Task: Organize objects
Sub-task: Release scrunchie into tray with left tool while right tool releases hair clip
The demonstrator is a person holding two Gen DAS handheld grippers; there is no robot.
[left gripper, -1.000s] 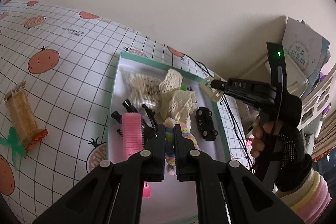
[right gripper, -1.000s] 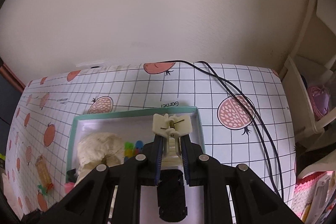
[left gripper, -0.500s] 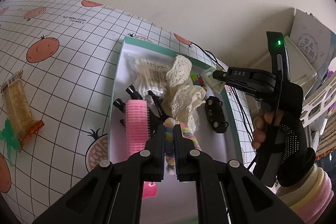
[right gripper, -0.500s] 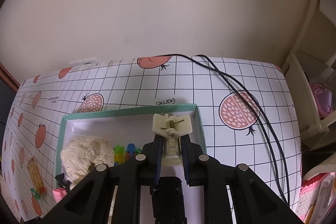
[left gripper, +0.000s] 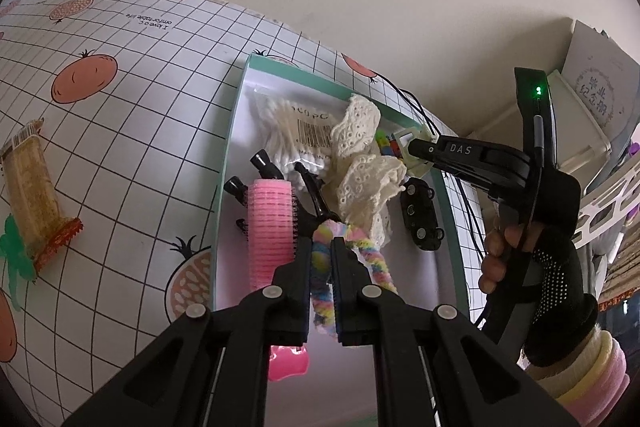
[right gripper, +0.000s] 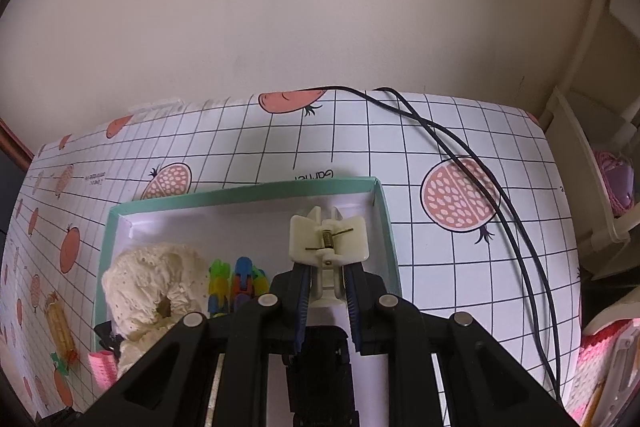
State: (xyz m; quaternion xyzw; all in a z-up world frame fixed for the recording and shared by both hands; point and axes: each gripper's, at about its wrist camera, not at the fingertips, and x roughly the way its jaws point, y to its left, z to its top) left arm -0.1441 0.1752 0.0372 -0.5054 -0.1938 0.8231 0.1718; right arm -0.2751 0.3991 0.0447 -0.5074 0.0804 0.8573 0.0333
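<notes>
Both grippers over the box [left gripper: 236, 131], left gripper [left gripper: 321, 247] pinched on the rainbow scrunchie [left gripper: 324, 267], right gripper [right gripper: 327, 283] clamped on the cream clip [right gripper: 328, 239], which should go low into the free far corner before release.

Teal-rimmed white box [left gripper: 224, 163], pink hair roller [left gripper: 270, 227], rainbow scrunchie [left gripper: 320, 259], cream lace [left gripper: 368, 183], fruit-print grid tablecloth [left gripper: 120, 99]

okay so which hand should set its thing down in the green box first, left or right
Right, probably. The right claw is shut on the cream hair clip, above bare floor in the box corner. The left claw pinches the rainbow scrunchie over a crowded pile.
</notes>
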